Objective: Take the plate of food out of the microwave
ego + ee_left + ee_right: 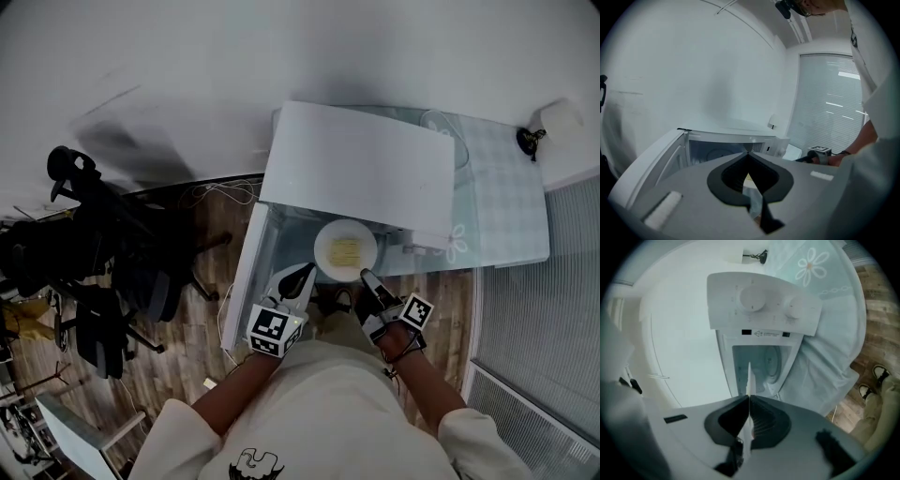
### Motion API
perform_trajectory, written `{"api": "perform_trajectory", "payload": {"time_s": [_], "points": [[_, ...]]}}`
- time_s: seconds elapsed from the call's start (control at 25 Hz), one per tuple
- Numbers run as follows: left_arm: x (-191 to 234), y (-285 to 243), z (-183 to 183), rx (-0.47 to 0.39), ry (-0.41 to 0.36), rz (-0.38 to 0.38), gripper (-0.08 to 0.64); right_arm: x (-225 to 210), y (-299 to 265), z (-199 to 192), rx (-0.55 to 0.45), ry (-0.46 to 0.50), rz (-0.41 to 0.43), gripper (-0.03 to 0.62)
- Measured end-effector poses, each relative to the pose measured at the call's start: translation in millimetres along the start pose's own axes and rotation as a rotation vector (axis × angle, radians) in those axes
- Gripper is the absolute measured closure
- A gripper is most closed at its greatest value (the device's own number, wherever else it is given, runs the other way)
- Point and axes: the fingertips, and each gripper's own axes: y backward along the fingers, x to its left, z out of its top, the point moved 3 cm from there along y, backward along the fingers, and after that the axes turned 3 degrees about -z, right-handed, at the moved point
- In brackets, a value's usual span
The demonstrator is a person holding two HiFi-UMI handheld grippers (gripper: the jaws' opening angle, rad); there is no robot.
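A white plate (pixel 345 250) with yellow food hangs level just in front of the white microwave (pixel 356 164). The microwave's door (pixel 246 277) stands swung out to the left. My right gripper (pixel 364 275) is shut on the plate's near right rim. In the right gripper view the plate (pixel 749 376) shows edge-on as a thin white line between the jaws, with the bare cavity (pixel 764 363) behind it. My left gripper (pixel 307 271) sits by the plate's near left edge. Its jaws (pixel 749 153) are shut tip to tip, and nothing shows clamped between them.
The microwave stands on a table with a pale flowered cloth (pixel 502 197). A small dark object (pixel 530 141) sits at the table's far right corner. Black office chairs (pixel 103 272) crowd the wood floor to the left. Window blinds (pixel 562 319) run along the right.
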Motion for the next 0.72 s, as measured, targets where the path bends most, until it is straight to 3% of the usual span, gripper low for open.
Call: {"api": "perform_trajectory", "payload": {"time_s": [0.4,0.72], "points": [[-2.3,9.5,20.0,-0.05,-0.031,0.013,0.557,73.4,54.4,-18.6,0.057,0.016,0.09,0.574],[-7.8,13.0,24.0,-0.068,-0.037,0.023,0.557,76.0,62.1,-29.1,0.063,-0.003,0.105,0.574]]}}
